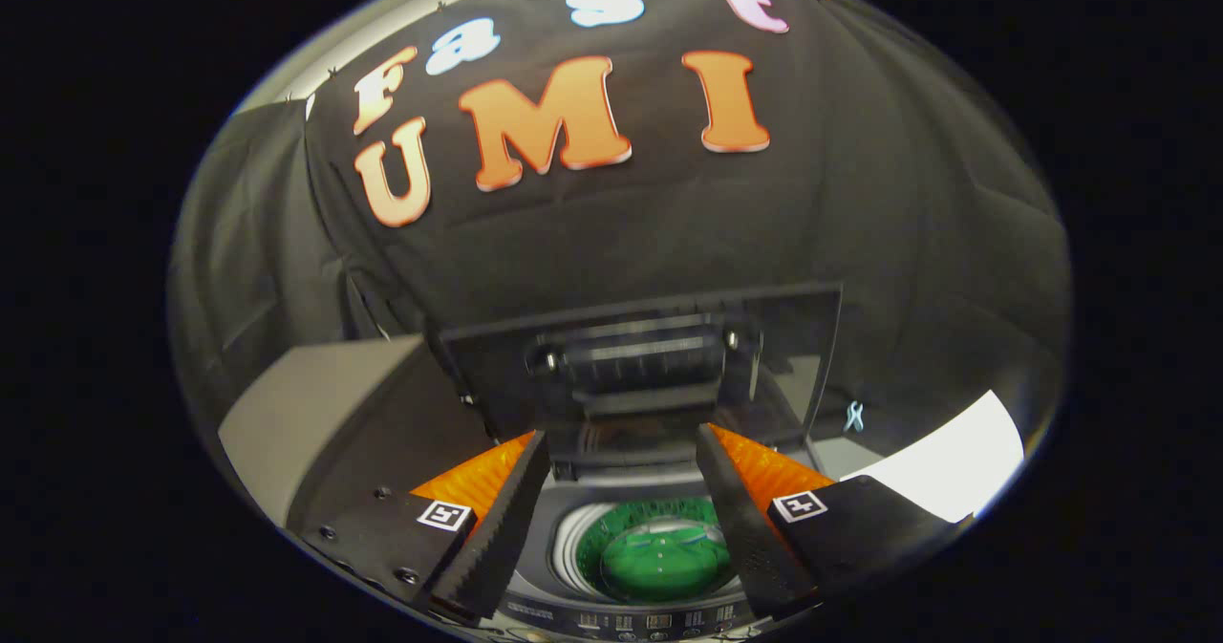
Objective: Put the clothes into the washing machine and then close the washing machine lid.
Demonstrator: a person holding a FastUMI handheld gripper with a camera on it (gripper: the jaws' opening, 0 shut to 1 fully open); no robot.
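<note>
Hovering gripper open above one washing machine.

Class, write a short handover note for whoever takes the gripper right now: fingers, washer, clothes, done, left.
Gripper: open, holding nothing, fingers spread above the washing machine drum opening.
Lid: raised upright beyond the fingers.
Drum: seen between the fingers, something green inside; whether that is the clothes I cannot tell.
Done: lid is open.
Left: confirm the clothes are in, then close the lid.
</note>
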